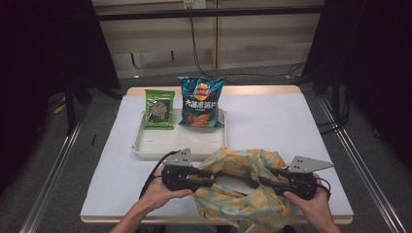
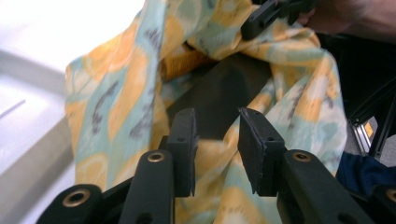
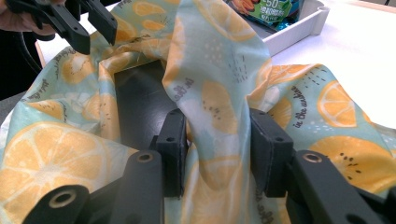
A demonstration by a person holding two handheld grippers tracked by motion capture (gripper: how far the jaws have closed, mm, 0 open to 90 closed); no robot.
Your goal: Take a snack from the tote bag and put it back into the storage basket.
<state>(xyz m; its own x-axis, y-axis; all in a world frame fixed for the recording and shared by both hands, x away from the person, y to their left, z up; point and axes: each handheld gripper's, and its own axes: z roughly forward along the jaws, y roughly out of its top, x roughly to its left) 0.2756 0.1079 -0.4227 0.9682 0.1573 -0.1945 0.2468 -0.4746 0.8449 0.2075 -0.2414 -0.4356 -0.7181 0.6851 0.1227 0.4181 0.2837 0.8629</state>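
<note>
The left gripper (image 1: 210, 177) holds its jaws spread at the near edge of the table (image 1: 272, 121), just before the fruit-print cloth bag (image 1: 243, 191). The right gripper (image 1: 256, 180) has a fold of the bag's rim between its parted jaws, pads not clamped.

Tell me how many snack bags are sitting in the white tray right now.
2. A green snack bag stands at the tray's back left, and a blue chip bag stands beside it at the back right. The fruit-print cloth bag may hide others.
</note>
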